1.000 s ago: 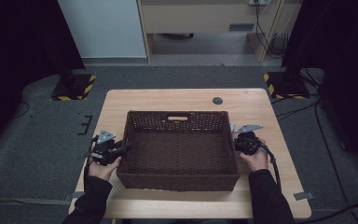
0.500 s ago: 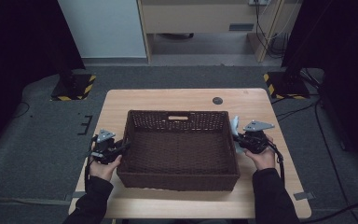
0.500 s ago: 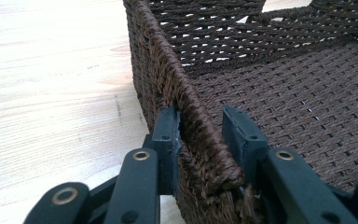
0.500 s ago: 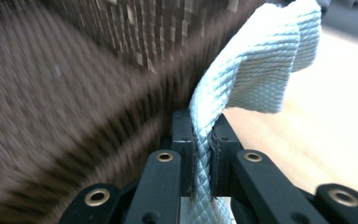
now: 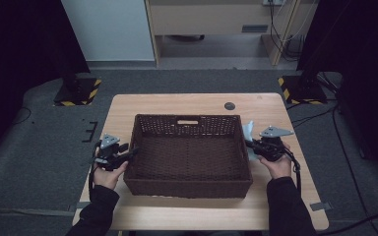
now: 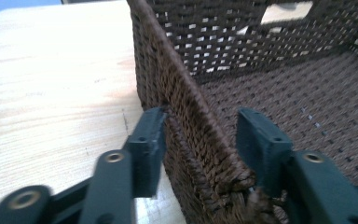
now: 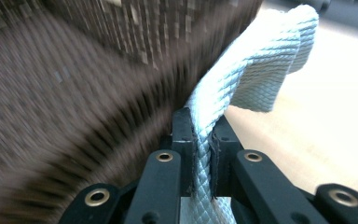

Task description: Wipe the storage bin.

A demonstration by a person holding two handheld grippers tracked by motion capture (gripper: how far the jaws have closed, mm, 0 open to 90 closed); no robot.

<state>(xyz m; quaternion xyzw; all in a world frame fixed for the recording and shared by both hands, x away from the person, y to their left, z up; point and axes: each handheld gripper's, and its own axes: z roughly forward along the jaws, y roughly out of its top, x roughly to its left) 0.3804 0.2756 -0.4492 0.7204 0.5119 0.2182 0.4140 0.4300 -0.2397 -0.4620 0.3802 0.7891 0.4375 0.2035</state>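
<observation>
Two tools at the basket, one clamped on cloth

Two tools work at opposite sides of the brown wicker basket, which sits in the middle of the wooden table. At the basket's left wall, the left tool straddles the rim: in the left gripper view one pad lies against the outside of the weave and the other pad stands clear of it inside the basket. Its jaws have just been opening, with the wall between them and no squeeze on it. At the basket's right wall, the right tool is clamped tight on a pale, quilted cloth. From the pinch the cloth rises and folds over, just beside the outside of the basket's right wall and above the table. A small dark disc lies on the table beyond the basket's far wall.
</observation>
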